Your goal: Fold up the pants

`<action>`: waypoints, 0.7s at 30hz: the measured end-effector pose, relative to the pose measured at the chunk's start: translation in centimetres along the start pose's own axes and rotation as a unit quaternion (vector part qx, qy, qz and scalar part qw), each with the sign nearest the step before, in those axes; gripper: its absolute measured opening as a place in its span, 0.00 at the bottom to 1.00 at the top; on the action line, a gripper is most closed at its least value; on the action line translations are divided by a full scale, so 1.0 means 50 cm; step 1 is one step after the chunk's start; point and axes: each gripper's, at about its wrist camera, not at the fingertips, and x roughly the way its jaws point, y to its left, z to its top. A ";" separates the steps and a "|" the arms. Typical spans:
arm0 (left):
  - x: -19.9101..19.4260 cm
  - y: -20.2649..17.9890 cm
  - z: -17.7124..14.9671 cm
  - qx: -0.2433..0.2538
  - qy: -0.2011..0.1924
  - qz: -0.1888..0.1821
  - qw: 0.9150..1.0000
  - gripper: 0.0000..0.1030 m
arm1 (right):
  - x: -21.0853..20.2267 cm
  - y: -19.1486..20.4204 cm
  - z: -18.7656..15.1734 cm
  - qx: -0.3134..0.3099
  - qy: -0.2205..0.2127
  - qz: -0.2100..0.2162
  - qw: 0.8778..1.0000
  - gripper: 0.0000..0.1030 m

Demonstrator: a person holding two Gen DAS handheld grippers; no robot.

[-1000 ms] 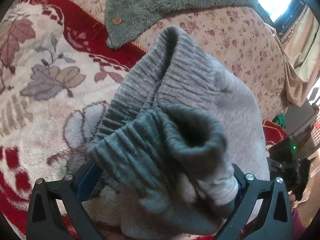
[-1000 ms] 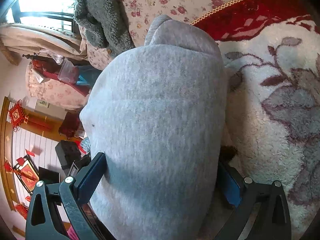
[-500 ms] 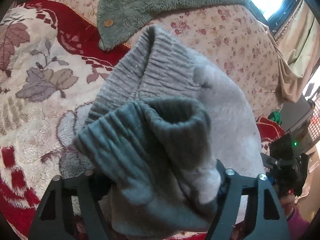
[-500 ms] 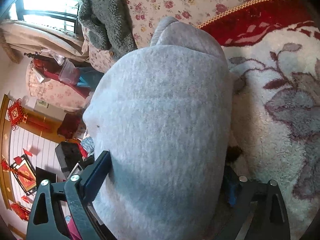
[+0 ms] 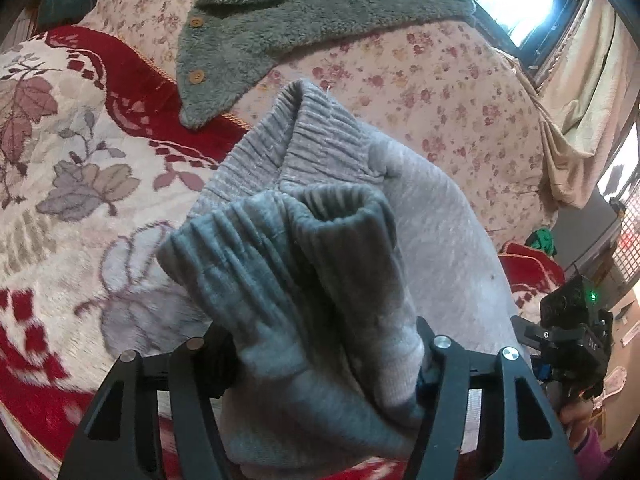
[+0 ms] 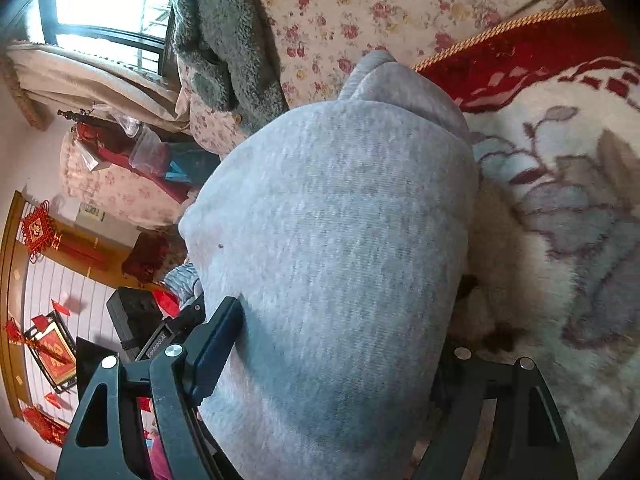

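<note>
Since one second ago the left gripper (image 5: pixel 320 344) has narrowed onto the soft grey knitted pants (image 5: pixel 320 248), both grippers clamp them above the red flowered blanket (image 5: pixel 72 152), so folding can continue.

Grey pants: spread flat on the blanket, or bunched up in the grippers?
Bunched and lifted. The grey pants sit gathered between the left gripper fingers, ribbed waistband doubled over; the right gripper clamps another thick bundle.

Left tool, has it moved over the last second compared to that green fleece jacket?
Yes. The left tool, gripping the gray pants, has drawn back from the green fleece jacket, which shows more fully now.
</note>
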 end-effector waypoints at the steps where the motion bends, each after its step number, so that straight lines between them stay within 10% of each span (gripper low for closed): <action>1: 0.002 -0.015 -0.003 0.001 -0.002 -0.004 1.000 0.61 | -0.010 0.001 0.001 0.000 -0.002 -0.002 1.000 0.81; 21: 0.097 -0.328 -0.084 0.037 0.014 -0.071 0.997 0.61 | -0.336 -0.106 -0.020 0.002 -0.077 -0.058 0.995 0.81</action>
